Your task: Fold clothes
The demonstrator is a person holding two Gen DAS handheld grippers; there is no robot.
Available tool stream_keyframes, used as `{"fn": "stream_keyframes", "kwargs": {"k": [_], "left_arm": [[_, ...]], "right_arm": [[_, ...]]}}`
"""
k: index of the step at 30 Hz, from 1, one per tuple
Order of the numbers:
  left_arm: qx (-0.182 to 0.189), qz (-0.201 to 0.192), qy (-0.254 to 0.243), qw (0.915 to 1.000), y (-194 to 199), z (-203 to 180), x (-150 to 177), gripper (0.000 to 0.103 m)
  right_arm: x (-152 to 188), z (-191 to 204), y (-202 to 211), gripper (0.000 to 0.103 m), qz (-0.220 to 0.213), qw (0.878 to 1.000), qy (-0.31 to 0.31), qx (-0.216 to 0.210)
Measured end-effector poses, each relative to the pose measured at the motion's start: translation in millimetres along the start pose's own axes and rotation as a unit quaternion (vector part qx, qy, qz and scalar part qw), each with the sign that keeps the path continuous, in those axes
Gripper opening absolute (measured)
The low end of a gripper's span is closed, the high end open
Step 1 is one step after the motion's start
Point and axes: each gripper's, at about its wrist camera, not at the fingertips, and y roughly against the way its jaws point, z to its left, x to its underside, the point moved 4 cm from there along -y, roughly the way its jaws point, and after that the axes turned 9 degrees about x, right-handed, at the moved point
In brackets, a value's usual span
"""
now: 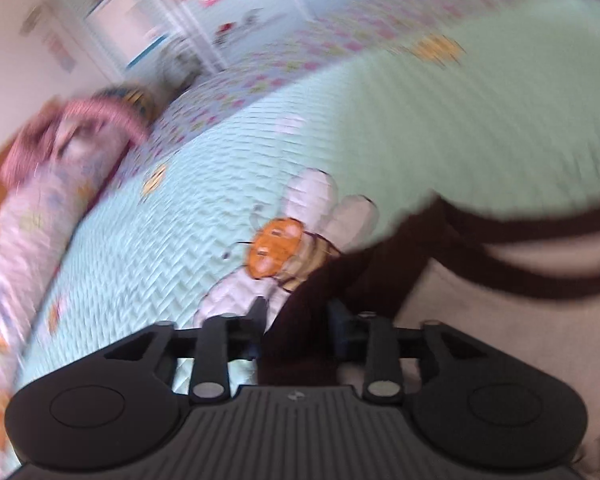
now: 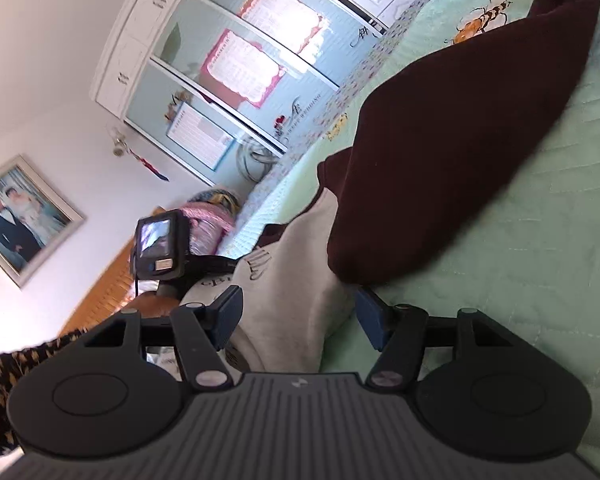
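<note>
While my two tongs work over the mint-green quilt [image 2: 520, 240], the garment [image 2: 440, 128] lies spread on it: a sweatshirt with a dark maroon part and a cream part [image 2: 296, 280] that carries some dark lettering.

In my left wrist view, which is badly blurred, the left tongs [image 1: 298, 322] have the maroon fabric between their fingers. The blue pads stand a little apart on either side of the cloth; I cannot tell for certain whether they press on it. Just beyond the fingertips a bee and white flower pattern [image 1: 284, 248] shows on the quilt, partly covered by the maroon cloth. Cream fabric lies to the right of these tongs, crossed by a dark band.

In my right wrist view, the right tongs [image 2: 300, 316] stand apart, with a rounded fold of the cream fabric sitting between the two blue pads [image 2: 230, 316]. The pads look clear of the cloth on both sides. The maroon part rises just beyond and stretches away to the far right. To the left, the other gripper's small screen [image 2: 158, 246] shows, near a pink bundle [image 2: 212, 216] at the far edge of the bed.
</note>
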Motion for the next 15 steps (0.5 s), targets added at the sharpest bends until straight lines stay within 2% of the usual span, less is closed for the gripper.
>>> {"fn": "stream_keyframes", "kwargs": {"k": [2,4,5,7,9,11,12,13,15], "left_arm": [[0.007,-0.008,0.064,0.9979,11,16,-7,0.057],[0.02,-0.015,0.112,0.9935,23,24,-11,0.057],[0.028,-0.02,0.12,0.9922,29,22,-14,0.057],[0.05,-0.034,0.095,0.9936,42,3,-21,0.057],[0.076,-0.048,0.037,0.9953,58,-25,-25,0.057],[0.069,-0.058,-0.015,0.9959,73,-52,-25,0.057],[0.078,-0.059,-0.033,0.9947,79,-65,-23,0.057],[0.099,-0.055,-0.053,0.9921,84,-78,-19,0.057],[0.169,-0.029,-0.098,0.9803,88,-108,-6,0.059]], "right_arm": [[0,-1,0,0.064,0.002,1.0,0.001,-0.003],[1,-1,0,0.064,0.004,1.0,0.002,-0.006],[1,-2,0,0.064,0.005,1.0,-0.001,-0.008],[1,-5,0,0.064,0.005,1.0,-0.009,-0.014],[1,-7,-1,0.064,0.006,1.0,-0.015,-0.021],[2,-8,-1,0.064,0.008,0.999,-0.018,-0.026],[2,-9,0,0.064,0.008,0.999,-0.019,-0.029],[1,-10,0,0.064,0.008,0.999,-0.021,-0.032],[1,-11,1,0.064,0.008,0.999,-0.028,-0.038]]}}
